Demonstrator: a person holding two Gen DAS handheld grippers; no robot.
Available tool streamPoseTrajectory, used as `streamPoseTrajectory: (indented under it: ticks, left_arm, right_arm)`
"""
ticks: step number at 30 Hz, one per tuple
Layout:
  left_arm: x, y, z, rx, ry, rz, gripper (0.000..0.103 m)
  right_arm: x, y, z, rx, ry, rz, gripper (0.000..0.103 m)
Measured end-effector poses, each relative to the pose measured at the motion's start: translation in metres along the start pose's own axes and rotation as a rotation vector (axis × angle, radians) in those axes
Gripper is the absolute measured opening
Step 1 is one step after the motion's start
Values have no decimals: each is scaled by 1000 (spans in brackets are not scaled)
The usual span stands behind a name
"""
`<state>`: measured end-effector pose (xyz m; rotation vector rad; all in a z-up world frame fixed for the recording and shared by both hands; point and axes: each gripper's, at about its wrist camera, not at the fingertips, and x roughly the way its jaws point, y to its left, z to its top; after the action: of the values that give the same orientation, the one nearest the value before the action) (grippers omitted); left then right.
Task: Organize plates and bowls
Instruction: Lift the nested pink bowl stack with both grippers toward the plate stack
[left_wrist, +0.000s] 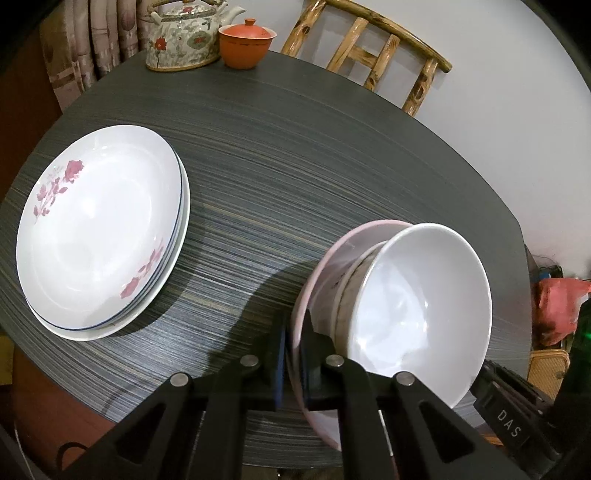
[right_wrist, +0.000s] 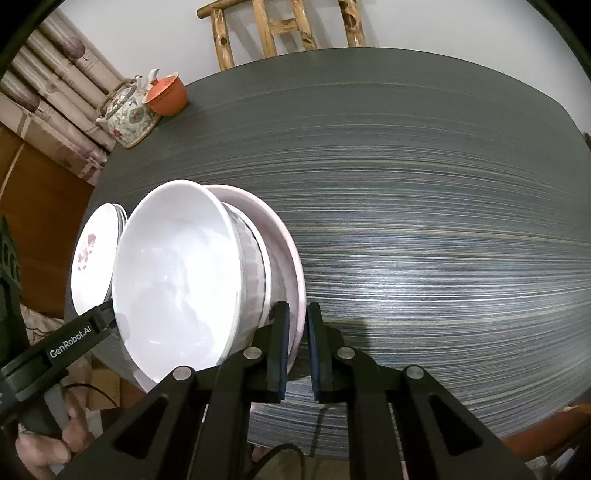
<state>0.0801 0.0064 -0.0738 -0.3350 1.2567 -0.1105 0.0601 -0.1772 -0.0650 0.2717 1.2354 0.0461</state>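
A pink-rimmed plate (left_wrist: 332, 258) carries a patterned bowl (left_wrist: 351, 291) with a plain white bowl (left_wrist: 421, 306) nested in it. My left gripper (left_wrist: 293, 354) is shut on the plate's near-left rim. My right gripper (right_wrist: 297, 332) is shut on the opposite rim of the same pink plate (right_wrist: 284, 251), with the white bowl (right_wrist: 177, 280) just to its left. Both grip the plate from either side. A stack of white plates with pink flowers (left_wrist: 99, 232) lies on the dark table (left_wrist: 295, 166), to the left of the bowls, and shows as flowered plates (right_wrist: 92, 254) behind the bowl.
At the table's far left edge stand a floral teapot (left_wrist: 181, 37) and an orange lidded cup (left_wrist: 245, 44). A bamboo chair (left_wrist: 369, 48) is behind the table. The right gripper's body (left_wrist: 513, 417) and a person's hand (right_wrist: 48, 443) on the left gripper show at the near edge.
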Motion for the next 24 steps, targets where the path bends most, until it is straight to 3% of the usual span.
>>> streamPoseTrajectory:
  ticks: [24]
  left_arm:
    - [6,-18,-2,65,7,40,4]
  right_arm:
    - [-1,2,4,-10,-2,-46,9]
